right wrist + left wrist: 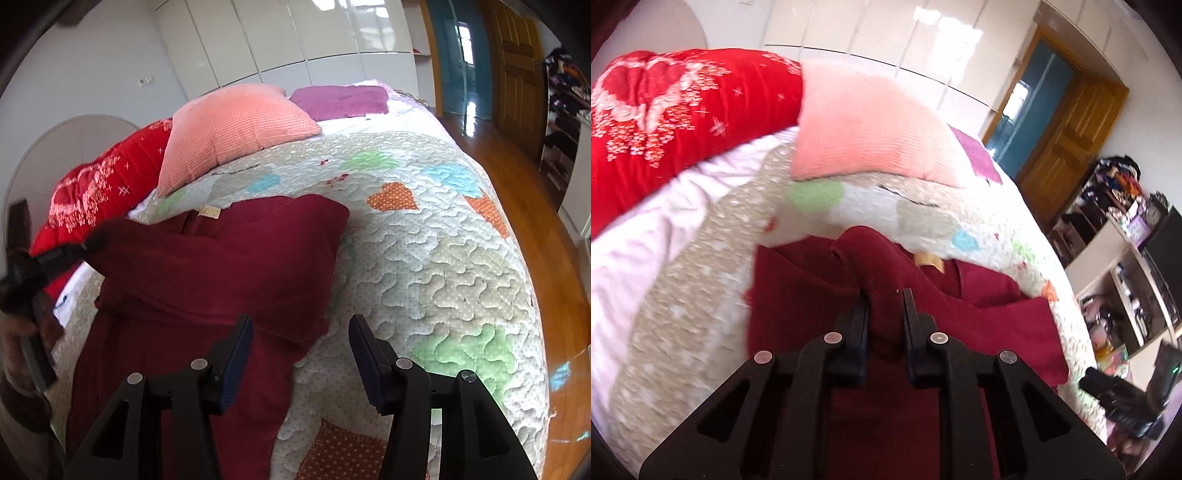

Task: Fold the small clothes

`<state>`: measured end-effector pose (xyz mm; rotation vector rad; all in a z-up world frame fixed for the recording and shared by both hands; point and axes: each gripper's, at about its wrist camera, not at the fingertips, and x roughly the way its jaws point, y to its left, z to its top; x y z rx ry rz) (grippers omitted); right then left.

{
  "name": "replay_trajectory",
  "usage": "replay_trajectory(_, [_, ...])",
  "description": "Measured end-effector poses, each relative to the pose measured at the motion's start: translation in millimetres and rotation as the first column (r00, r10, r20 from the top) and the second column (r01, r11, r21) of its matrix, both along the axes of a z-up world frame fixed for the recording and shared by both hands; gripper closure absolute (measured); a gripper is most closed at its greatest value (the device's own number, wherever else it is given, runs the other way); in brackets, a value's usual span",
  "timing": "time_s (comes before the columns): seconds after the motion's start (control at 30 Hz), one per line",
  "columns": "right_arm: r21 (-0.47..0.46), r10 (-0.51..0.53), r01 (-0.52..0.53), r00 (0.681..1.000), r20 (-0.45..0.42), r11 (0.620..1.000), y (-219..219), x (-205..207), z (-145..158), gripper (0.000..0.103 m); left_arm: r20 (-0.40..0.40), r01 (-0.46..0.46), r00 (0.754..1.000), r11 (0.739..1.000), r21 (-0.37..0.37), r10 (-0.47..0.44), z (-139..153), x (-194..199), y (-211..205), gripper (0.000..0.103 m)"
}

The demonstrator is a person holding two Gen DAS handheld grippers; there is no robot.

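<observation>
Quilted bed (424, 258), one maroon garment (221, 266), left gripper (885, 295) fingers clamped on it, right gripper (301, 325) fingers apart, two pillows

One maroon garment (207, 266) — one pink pillow (232, 129) — one quilt (443, 258).

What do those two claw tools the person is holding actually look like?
Both are matte black plastic. The left gripper has two narrow black fingers on angular, hinged linkage arms with triangular cut-outs and round silver pivot pins. The right gripper is built the same way, but its fingers carry dark blue ribbed pads on their inner faces. No cables or markings show, and the person's sleeves cannot be made out.
</observation>
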<state>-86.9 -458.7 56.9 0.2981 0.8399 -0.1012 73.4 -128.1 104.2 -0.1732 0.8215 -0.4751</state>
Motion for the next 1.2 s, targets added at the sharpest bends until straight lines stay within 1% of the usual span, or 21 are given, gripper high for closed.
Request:
replay_trajectory(0.07, [-0.028, 0.011, -0.011, 1.0, -0.02, 1.0, 6, 6, -5, 0.051, -0.019, -0.023, 1.0, 0.999, 0.033, 0.024, -11, 4, 12, 0.09])
replay_trajectory(0.17, [-0.011, 0.029, -0.029, 0.999, -0.039, 1.0, 14, 17, -13, 0.051, -0.073, -0.062, 0.995, 0.995, 0.078, 0.067, -38, 7, 24, 0.09])
replay_trajectory(0.27, [0.01, 0.034, -0.034, 0.999, -0.013, 0.999, 21, 26, -12, 0.051, -0.132, -0.074, 0.988, 0.993, 0.088, 0.085, -63, 10, 27, 0.09])
replay_trajectory(0.33, [-0.008, 0.043, -0.042, 0.999, 0.012, 0.999, 27, 33, -8, 0.051, -0.136, -0.078, 0.987, 0.992, 0.095, 0.09, -71, 8, 26, 0.09])
replay_trajectory(0.37, [-0.031, 0.046, -0.045, 0.999, 0.014, 0.998, 31, 37, -8, 0.052, -0.125, -0.08, 0.988, 0.992, 0.101, 0.092, -73, 6, 25, 0.09])
replay_trajectory(0.43, [-0.111, 0.051, -0.052, 0.999, -0.012, 0.992, 38, 46, -14, 0.061, -0.109, -0.078, 0.99, 0.991, 0.111, 0.09, -73, 3, 22, 0.089])
replay_trajectory(0.47, [-0.166, 0.044, -0.05, 0.998, -0.039, 0.985, 42, 50, -19, 0.066, -0.107, -0.075, 0.991, 0.991, 0.109, 0.087, -74, 2, 23, 0.089])
replay_trajectory(0.5, [-0.218, 0.03, -0.045, 0.997, -0.072, 0.975, 43, 53, -26, 0.066, -0.108, -0.071, 0.991, 0.992, 0.104, 0.083, -74, 1, 23, 0.088])
replay_trajectory(0.53, [-0.224, 0.02, -0.042, 0.995, -0.102, 0.974, 40, 52, -35, 0.066, -0.108, -0.07, 0.991, 0.993, 0.097, 0.08, -75, 1, 25, 0.085])
replay_trajectory(0.6, [-0.179, 0.009, -0.029, 0.994, -0.109, 0.983, 32, 46, -43, 0.066, -0.115, -0.071, 0.99, 0.994, 0.089, 0.081, -74, 2, 27, 0.081])
replay_trajectory(0.63, [-0.163, 0.0, -0.017, 0.994, -0.106, 0.986, 29, 41, -42, 0.066, -0.119, -0.073, 0.989, 0.994, 0.085, 0.083, -72, 2, 29, 0.077])
replay_trajectory(0.67, [-0.157, -0.003, -0.013, 0.995, -0.105, 0.987, 27, 39, -39, 0.066, -0.115, -0.081, 0.989, 0.993, 0.086, 0.09, -69, 1, 31, 0.074])
replay_trajectory(0.7, [-0.152, -0.007, -0.008, 0.995, -0.096, 0.988, 27, 36, -35, 0.066, -0.1, -0.095, 0.99, 0.991, 0.093, 0.104, -64, -1, 33, 0.068])
replay_trajectory(0.73, [-0.138, -0.008, -0.002, 0.997, -0.073, 0.99, 27, 32, -26, 0.066, -0.076, -0.109, 0.99, 0.989, 0.101, 0.116, -59, -3, 34, 0.066])
replay_trajectory(0.83, [-0.113, 0.007, -0.007, 1.0, -0.001, 0.994, 30, 33, -5, 0.066, -0.028, -0.13, 0.991, 0.988, 0.084, 0.133, -48, -8, 35, 0.047])
replay_trajectory(0.9, [-0.116, 0.039, -0.035, 0.999, 0.033, 0.993, 38, 41, 3, 0.066, -0.034, -0.132, 0.99, 0.989, 0.072, 0.135, -50, -6, 33, 0.045])
replay_trajectory(0.97, [-0.134, 0.068, -0.062, 0.997, 0.037, 0.989, 50, 54, 4, 0.066, -0.053, -0.135, 0.989, 0.986, 0.096, 0.14, -57, 0, 27, 0.045])
replay_trajectory(1.03, [-0.145, 0.089, -0.084, 0.996, 0.029, 0.986, 58, 67, -3, 0.066, -0.063, -0.144, 0.986, 0.982, 0.119, 0.152, -66, 5, 23, 0.045])
replay_trajectory(1.1, [-0.152, 0.068, -0.069, 0.998, -0.008, 0.986, 58, 83, -17, 0.066, -0.084, -0.158, 0.981, 0.974, 0.16, 0.173, -79, 13, 20, 0.044])
replay_trajectory(1.17, [-0.159, 0.027, -0.034, 0.999, -0.044, 0.987, 51, 94, -29, 0.066, -0.081, -0.162, 0.981, 0.972, 0.169, 0.177, -86, 17, 18, 0.038])
replay_trajectory(1.2, [-0.161, 0.012, -0.021, 0.998, -0.059, 0.987, 46, 99, -35, 0.069, -0.079, -0.164, 0.98, 0.971, 0.174, 0.18, -87, 17, 18, 0.034])
